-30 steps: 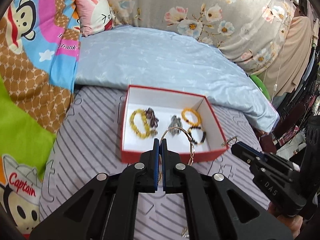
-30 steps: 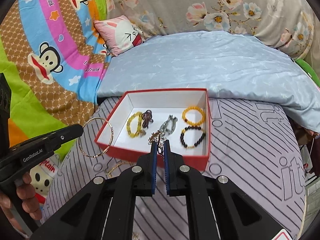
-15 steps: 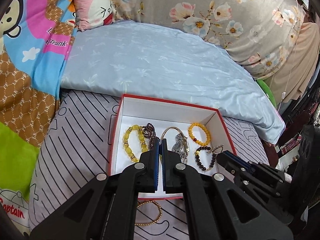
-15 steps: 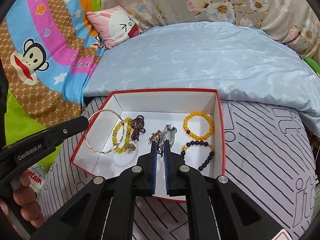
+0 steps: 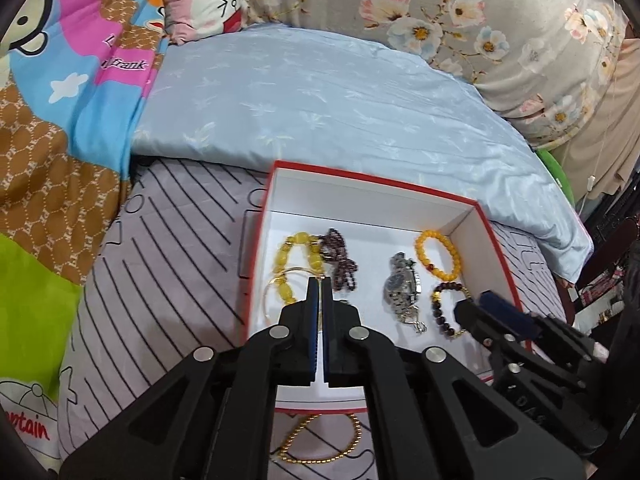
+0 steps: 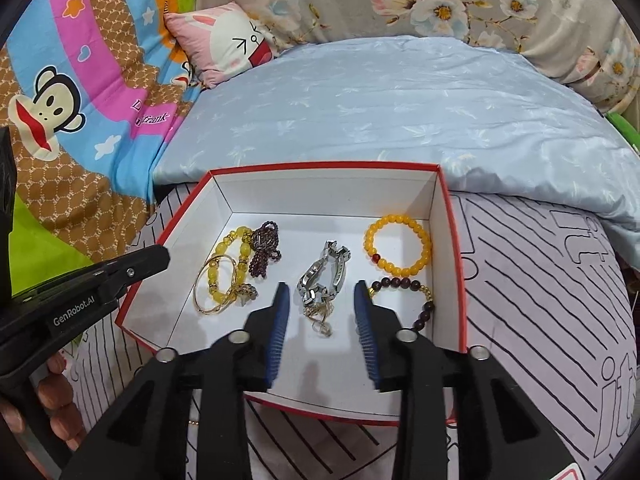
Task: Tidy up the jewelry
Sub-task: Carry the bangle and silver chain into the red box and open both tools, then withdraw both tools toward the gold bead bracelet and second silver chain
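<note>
The right gripper (image 6: 322, 308) has sprung apart — half a second ago its blue pads were pinched on a small gold chain piece (image 6: 320, 318), and now that piece lies loose on the white floor of the red box (image 6: 448, 216), touching the near end of the silver watch (image 6: 324, 274). That's one more item delivered, by my reading. The piece sits at twelve o'clock from the gripper, right between the spread fingers, clear of both.

Over to the left gripper (image 5: 319, 282) — pads together over the box, and the thin gold bangle (image 6: 214, 286) it carried a second ago lies across the yellow bead bracelet (image 6: 230, 258) at the box's nine o'clock side. Whether the pads are gripping its rim, I cannot tell; the bangle sits right at the tips, about eleven o'clock.

Not finished though: a gold bead chain (image 5: 320, 438) waits outside, on the striped mat (image 5: 168, 264) at six o'clock of the box.
</note>
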Tool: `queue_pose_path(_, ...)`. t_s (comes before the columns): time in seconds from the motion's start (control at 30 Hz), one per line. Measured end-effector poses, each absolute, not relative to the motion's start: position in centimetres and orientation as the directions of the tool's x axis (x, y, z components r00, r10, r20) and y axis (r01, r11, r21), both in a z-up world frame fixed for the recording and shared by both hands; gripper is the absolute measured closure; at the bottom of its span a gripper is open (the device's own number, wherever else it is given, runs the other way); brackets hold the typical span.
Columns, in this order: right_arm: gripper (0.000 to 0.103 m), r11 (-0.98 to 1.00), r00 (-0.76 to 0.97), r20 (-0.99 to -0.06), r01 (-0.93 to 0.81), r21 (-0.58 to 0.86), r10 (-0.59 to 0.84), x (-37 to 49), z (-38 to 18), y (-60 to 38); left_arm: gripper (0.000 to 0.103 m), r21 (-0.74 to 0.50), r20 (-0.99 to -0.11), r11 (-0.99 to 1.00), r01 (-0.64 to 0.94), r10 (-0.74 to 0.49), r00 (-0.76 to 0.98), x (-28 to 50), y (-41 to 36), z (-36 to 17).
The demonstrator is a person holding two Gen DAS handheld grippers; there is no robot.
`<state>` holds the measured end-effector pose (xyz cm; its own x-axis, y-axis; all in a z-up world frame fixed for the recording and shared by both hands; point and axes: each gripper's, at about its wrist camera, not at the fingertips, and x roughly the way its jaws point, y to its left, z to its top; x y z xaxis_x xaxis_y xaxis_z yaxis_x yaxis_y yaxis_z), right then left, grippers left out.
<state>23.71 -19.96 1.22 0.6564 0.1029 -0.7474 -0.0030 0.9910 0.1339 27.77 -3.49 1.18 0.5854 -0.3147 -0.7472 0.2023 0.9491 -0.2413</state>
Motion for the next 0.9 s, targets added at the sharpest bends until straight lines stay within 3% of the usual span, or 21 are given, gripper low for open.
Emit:
queue_pose_path(0.13,0.067,0.991,0.667,-0.738,0.003,0.137,0.1,22.9,1.9,-20.3,0.1,-0.226,-0.744,0.956,0.188,-0.294,0.6,26.9,-2.3,1.4)
queue_pose_path(0.27,0.067,0.991,0.672,-0.734,0.01,0.136,0.094,21.2,2.3,-20.6,0.076,-0.215,-0.736,0.96,0.177,-0.278,0.617,25.7,-1.4,1.8)
queue_pose_path(0.9,0.067,0.989,0.637,-0.766,0.035,0.144,0.089,13.3,1.7,-20.0,0.074,-0.194,-0.766,0.964,0.181,-0.264,0.586,19.7,-0.3,1.0)
